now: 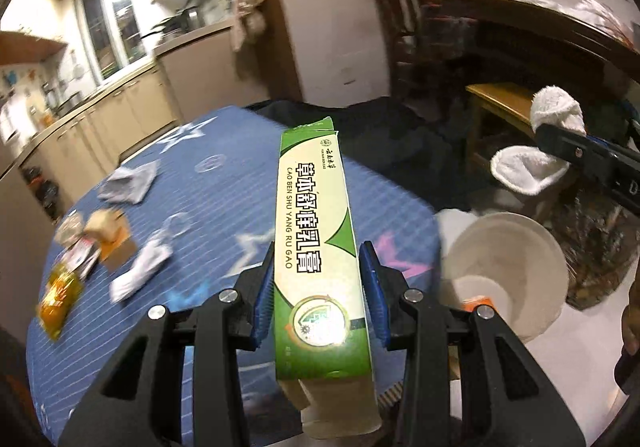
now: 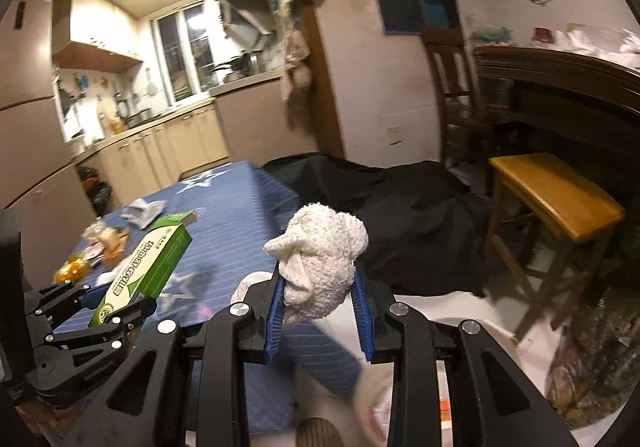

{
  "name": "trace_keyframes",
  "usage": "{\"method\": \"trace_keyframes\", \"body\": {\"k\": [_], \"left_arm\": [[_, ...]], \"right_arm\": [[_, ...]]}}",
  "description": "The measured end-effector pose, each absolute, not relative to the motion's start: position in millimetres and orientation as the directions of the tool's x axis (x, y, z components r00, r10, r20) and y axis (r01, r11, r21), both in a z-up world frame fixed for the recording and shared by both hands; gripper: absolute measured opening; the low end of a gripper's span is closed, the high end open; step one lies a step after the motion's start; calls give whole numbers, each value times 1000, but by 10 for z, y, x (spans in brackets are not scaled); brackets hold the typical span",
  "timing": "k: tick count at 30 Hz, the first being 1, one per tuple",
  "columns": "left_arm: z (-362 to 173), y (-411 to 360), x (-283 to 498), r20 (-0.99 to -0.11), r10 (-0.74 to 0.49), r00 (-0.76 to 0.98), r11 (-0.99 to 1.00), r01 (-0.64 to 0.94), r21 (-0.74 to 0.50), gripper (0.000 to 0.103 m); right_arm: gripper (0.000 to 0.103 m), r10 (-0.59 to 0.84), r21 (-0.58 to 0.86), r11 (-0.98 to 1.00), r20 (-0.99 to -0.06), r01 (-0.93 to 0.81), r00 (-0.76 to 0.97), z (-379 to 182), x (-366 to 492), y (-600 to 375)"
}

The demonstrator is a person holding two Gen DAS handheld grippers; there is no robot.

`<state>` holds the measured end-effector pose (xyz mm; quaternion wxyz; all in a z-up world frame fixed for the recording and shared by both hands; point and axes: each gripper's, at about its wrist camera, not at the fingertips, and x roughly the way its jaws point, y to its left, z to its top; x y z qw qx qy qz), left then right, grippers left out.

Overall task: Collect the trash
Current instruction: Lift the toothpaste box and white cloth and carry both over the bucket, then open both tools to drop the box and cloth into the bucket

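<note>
The left gripper (image 1: 316, 287) holds a long green box (image 1: 316, 231) between its blue pads, and the pads press on the two long sides of the box. The box points straight out ahead of the gripper, so its long side runs the same way as the fingers, and its open flap is at the far end. The right gripper (image 2: 318, 311) is squeezed on a white crumpled cloth (image 2: 320, 259), which bulges up above the pads. Both hands are full, so I think the next job is to drop these things in the bin. The white bin (image 1: 504, 275) sits on the floor just past the edge of the table (image 1: 224, 207), low and to the right of the left gripper. In the left view the right gripper with its cloth hangs above and a bit behind the bin, so the right hand looks nearer to it. In the right view only a blurry white rim shows at the bottom, under the fingers. The left hand needs to swing to the right and tip the box down, end first, so the long box fits in the round mouth. More trash lies on the blue star cloth to the left: white paper scraps (image 1: 140, 271) and a yellow packet (image 1: 60, 295).
</note>
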<state>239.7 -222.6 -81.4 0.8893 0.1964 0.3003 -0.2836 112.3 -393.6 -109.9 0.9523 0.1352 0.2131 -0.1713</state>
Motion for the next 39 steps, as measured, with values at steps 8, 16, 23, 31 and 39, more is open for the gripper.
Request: {"method": "trace_keyframes", "body": {"k": [8,16,23,31,39], "left_arm": [[-1136,-3056,2136,-695,-473,541,626,762,167,38],[-1565,-3624,1982,-756,-524,393,502,859,99,38],[-1944,-3965,1928,-797,-544,263,442,897,-6,38],[-2341,-4060,1983,-846,-494,200,432,901,-39,38],[-2381,-4085,2012,-854,-483,193,435,900,-42,38]], "right_arm": [[31,-396,130,848,-489,513,777,-1388,678,-4588],[31,-462,77,808,-532,584,709,-1817,399,-5057],[31,-455,41,808,-591,588,666,-2230,437,-5279],[31,-411,-19,842,-672,540,617,-2748,580,-5398],[32,-338,5,874,-712,486,615,-3010,763,-5377]]}}
